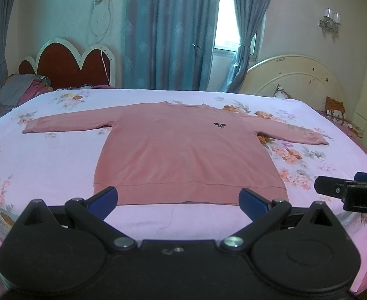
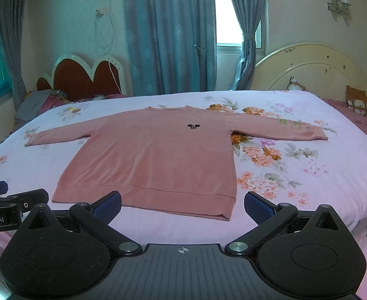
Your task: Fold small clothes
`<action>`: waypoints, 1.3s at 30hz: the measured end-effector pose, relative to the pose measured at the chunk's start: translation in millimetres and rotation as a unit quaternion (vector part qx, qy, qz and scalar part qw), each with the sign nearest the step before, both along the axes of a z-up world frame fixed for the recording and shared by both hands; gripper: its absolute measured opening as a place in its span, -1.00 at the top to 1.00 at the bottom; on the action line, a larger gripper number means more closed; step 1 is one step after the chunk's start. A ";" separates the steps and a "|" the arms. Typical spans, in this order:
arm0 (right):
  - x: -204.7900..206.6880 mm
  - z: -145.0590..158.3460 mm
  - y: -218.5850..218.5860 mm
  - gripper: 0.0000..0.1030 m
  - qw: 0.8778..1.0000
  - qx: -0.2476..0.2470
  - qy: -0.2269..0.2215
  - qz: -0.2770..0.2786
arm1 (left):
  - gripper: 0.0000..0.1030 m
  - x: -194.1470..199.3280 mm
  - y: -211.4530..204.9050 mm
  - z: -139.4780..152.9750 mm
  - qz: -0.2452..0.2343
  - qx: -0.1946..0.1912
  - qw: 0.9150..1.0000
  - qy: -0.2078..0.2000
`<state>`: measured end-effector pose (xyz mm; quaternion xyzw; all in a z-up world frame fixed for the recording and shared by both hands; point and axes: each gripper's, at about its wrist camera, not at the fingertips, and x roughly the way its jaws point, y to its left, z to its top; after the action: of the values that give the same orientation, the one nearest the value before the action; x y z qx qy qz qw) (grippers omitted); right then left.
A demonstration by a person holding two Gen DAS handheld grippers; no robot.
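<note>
On the floral bedsheet (image 1: pixel 46 155) a pink long-sleeved top (image 1: pixel 183 150) lies flat, front up, both sleeves spread out to the sides and its hem toward the cameras. From the left, the left gripper (image 1: pixel 178 198) hangs just short of the hem, blue fingers (image 1: pixel 103 197) wide apart and empty. The right gripper (image 2: pixel 182 206) is beside it near the hem's right corner, fingers likewise spread, holding nothing
</note>
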<state>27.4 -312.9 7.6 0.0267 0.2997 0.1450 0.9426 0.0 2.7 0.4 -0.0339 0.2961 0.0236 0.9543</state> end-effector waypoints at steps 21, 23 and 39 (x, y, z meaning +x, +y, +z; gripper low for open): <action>137.5 -19.9 -50.1 -1.00 0.986 0.084 0.015 -0.142 | -1.00 152.3 32.8 -19.0 -0.039 -0.077 0.996 0.016; 156.6 -18.2 -52.2 -1.00 0.983 0.087 0.010 -0.161 | -1.00 174.6 32.7 -20.5 -0.057 -0.084 0.995 0.021; 271.9 -31.9 -143.1 -0.99 0.949 0.121 -0.019 -0.291 | -1.00 302.3 30.8 -51.5 -0.069 -0.104 0.992 -0.015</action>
<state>299.3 -456.0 -24.3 0.2236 0.2416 -0.1003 0.9389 302.3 33.5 -51.1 -0.1129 0.2842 -0.0734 0.9493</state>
